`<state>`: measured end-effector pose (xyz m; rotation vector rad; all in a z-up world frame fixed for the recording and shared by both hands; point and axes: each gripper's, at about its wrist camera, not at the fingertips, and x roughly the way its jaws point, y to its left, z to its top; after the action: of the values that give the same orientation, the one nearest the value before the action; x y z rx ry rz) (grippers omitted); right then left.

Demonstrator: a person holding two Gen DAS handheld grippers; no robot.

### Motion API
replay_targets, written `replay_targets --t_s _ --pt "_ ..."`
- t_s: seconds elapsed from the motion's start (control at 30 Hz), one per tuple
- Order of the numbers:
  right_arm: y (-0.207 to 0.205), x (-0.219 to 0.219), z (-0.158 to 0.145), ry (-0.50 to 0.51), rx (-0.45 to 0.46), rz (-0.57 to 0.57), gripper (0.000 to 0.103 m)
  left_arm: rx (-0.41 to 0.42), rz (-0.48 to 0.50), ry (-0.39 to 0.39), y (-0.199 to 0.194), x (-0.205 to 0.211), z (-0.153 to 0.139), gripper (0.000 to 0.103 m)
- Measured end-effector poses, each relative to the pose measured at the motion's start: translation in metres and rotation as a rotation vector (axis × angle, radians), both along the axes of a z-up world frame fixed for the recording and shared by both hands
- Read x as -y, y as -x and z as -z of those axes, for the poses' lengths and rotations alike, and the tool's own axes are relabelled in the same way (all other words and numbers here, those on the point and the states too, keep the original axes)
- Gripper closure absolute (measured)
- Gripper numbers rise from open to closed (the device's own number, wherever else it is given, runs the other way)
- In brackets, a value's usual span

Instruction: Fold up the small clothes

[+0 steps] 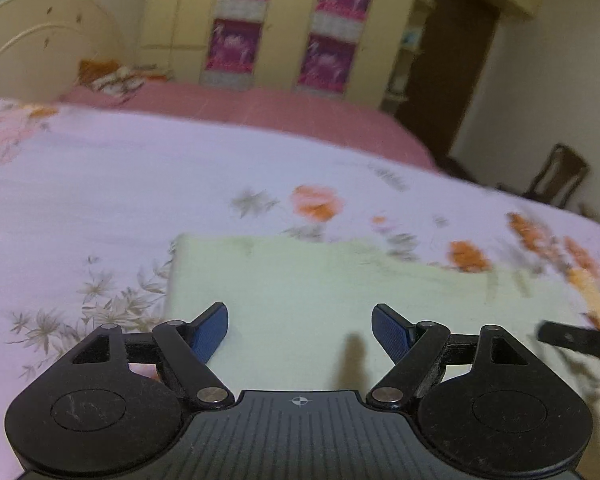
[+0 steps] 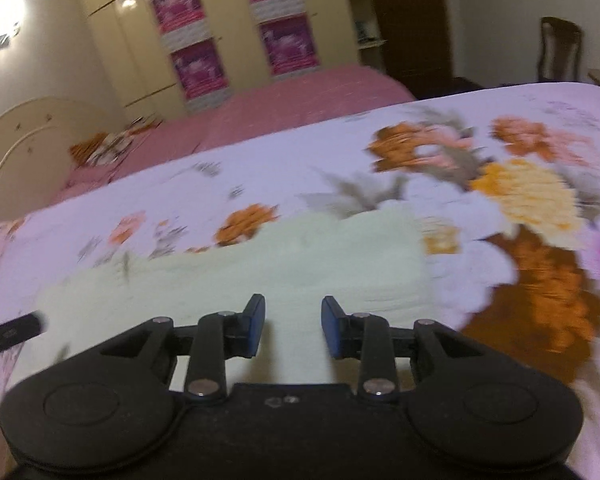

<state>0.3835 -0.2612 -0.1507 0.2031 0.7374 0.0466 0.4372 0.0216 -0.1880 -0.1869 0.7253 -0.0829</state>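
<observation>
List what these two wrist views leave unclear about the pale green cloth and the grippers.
- Pale green cloth: near edge hidden behind left gripper; also behind right gripper.
- Cloth's fold count: motion blur.
- Dark bar: cut off by the frame edge.

I see one pale green cloth (image 1: 320, 292), folded into a flat rectangle with slightly rumpled edges, lying on the near part of the floral bedspread (image 1: 100, 184), long side left to right.

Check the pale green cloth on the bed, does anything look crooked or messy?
Mostly tidy. The pale green cloth lies flat on the floral bedspread, but its far edge near the right end looks bumpy and uneven. Nothing looks spilled or damaged.
</observation>
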Motion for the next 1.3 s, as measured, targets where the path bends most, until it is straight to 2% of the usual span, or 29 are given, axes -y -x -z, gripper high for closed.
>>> replay_targets --t_s 0.03,0.1,0.17,0.3,0.37,0.43,0.5,0.57,0.6,0.7,0.8,0.83,0.87,0.9,0.93,0.97,1.03,1.17,1.23,1.3 --pt "-0.005 -0.004 0.004 0.024 -0.009 -0.017 0.072 -0.014 -0.013 -0.001 -0.005 -0.004 0.006 0.024" --pt "-0.01 -0.006 0.012 0.086 -0.014 -0.041 0.073 0.016 -0.008 -0.053 -0.009 -0.007 0.01 0.024" --pt "-0.011 0.0 0.015 0.137 0.007 -0.042 0.076 0.025 -0.014 -0.048 -0.012 -0.011 0.01 0.024" --pt "-0.012 0.015 0.011 0.115 0.002 0.001 0.076 0.054 -0.048 -0.023 -0.004 -0.015 -0.002 0.024" --pt "-0.004 0.011 0.003 0.105 0.021 -0.013 0.067 0.087 0.018 -0.05 0.003 -0.002 -0.008 0.024" --pt "0.004 0.004 -0.002 0.097 0.052 -0.038 0.063 0.107 0.063 -0.114 0.002 0.011 -0.007 0.024" --pt "0.005 -0.006 0.001 0.114 0.045 -0.071 0.06 0.06 0.027 -0.134 -0.015 0.009 -0.002 0.023" --pt "0.002 -0.01 0.006 0.14 0.018 -0.072 0.06 0.0 -0.044 -0.099 -0.027 -0.005 0.004 0.024" --pt "0.001 -0.009 0.008 0.136 0.005 -0.065 0.06 0.01 -0.061 -0.085 -0.025 -0.01 0.001 0.023" --pt "0.009 0.001 0.003 0.112 0.019 -0.051 0.056 0.007 -0.125 -0.156 -0.012 -0.018 -0.002 0.023" --pt "0.012 0.008 0.001 0.121 0.03 -0.038 0.053 -0.042 -0.104 -0.066 -0.014 -0.033 0.009 0.023" --pt "0.01 0.01 0.002 0.11 0.025 -0.033 0.053 -0.03 -0.1 -0.056 -0.015 -0.035 0.01 0.024" --pt "0.008 0.011 0.003 0.103 0.02 -0.029 0.054 -0.026 -0.084 -0.038 -0.016 -0.035 0.01 0.031" --pt "0.006 0.011 0.004 0.105 0.016 -0.025 0.054 -0.021 -0.074 -0.016 -0.017 -0.038 0.01 0.06" --pt "0.004 0.01 0.005 0.113 0.016 -0.023 0.054 -0.022 -0.074 0.01 -0.018 -0.04 0.009 0.083" --pt "0.003 0.009 0.007 0.121 0.013 -0.023 0.054 -0.031 -0.078 0.058 -0.021 -0.044 0.011 0.086" --pt "0.001 0.009 0.013 0.136 -0.001 -0.029 0.054 -0.017 -0.085 0.082 -0.021 -0.044 0.01 0.09" --pt "0.003 0.009 0.016 0.184 0.01 -0.049 0.055 0.047 -0.073 0.045 -0.011 -0.039 0.008 0.091" --pt "0.003 0.012 0.016 0.181 0.013 -0.044 0.055 0.024 -0.113 0.02 -0.016 -0.048 0.018 0.093" --pt "0.004 0.014 0.018 0.185 0.021 -0.034 0.055 0.035 -0.107 0.012 -0.019 -0.051 0.021 0.093"
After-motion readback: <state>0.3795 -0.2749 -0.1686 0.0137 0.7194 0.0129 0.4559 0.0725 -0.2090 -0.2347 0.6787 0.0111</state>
